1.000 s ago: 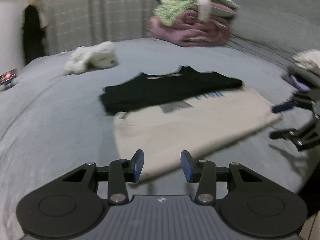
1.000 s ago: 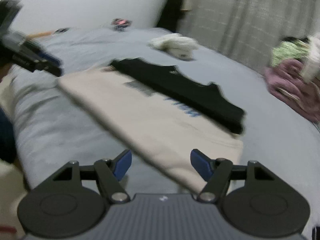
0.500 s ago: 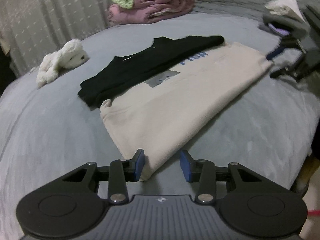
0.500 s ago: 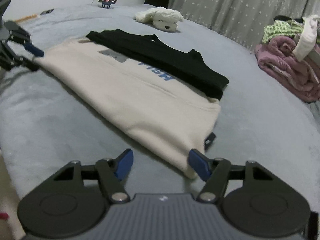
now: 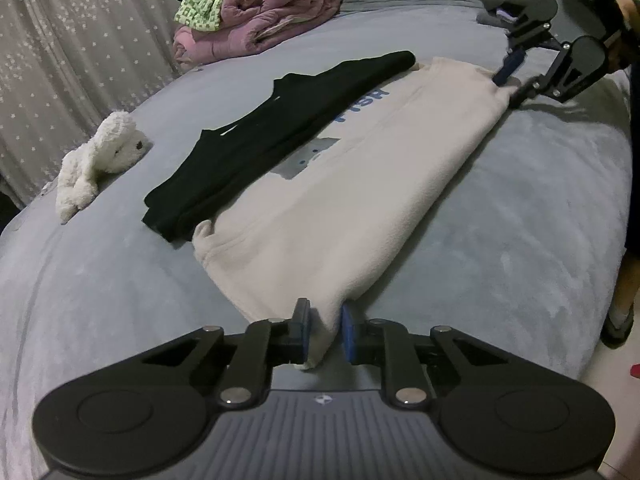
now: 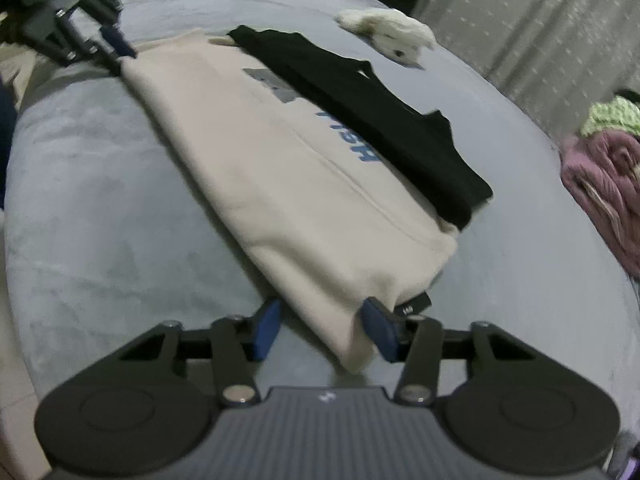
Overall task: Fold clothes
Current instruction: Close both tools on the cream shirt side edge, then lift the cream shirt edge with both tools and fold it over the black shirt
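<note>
A cream sweatshirt with blue lettering [image 5: 360, 184] lies folded lengthwise on a grey bed [image 5: 540, 208]. A black garment [image 5: 272, 120] lies along its far side. My left gripper [image 5: 323, 332] is shut on one near corner of the sweatshirt. My right gripper [image 6: 320, 330] is open around the opposite corner [image 6: 348, 344], and the fabric sits between its blue pads [image 6: 266, 330]. Each gripper shows in the other's view, the right one at top right [image 5: 516, 76], the left one at top left [image 6: 116, 54].
A white plush toy [image 5: 96, 156] lies on the bed beyond the black garment. A pile of pink and green bedding [image 5: 256, 12] sits at the far end. A patterned curtain [image 5: 72, 48] hangs behind. The bed edge runs close on the near side [image 5: 600, 320].
Both grippers moved down and in onto the sweatshirt's end corners. My left gripper closed on its corner. My right gripper narrowed around its corner.
</note>
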